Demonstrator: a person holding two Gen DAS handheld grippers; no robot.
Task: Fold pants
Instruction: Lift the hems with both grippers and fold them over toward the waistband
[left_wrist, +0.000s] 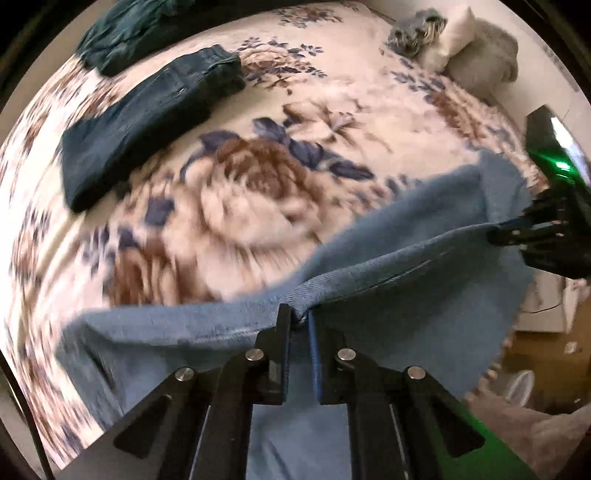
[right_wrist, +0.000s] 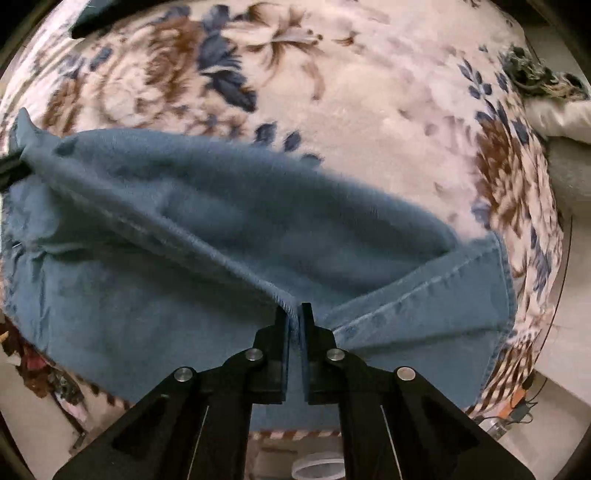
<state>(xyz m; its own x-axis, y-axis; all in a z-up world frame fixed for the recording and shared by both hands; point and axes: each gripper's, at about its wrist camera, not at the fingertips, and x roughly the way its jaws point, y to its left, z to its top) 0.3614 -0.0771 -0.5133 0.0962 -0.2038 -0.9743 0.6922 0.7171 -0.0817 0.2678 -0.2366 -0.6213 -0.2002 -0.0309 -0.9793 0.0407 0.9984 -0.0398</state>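
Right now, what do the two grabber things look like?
Both are black plastic. The left gripper has two flat fingers with blue pads on the inner faces, joined to angled arms by shiny round silver pins. The right gripper matches: same black fingers, blue pads, silver pins. A green light glows on the right one's body, seen from the left camera. No hands or sleeves show.

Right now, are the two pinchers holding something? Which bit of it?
Yes. Both hold the light blue pants. The left gripper and the right gripper each pinch the same raised fabric edge, one at each end, above the flowered blanket.
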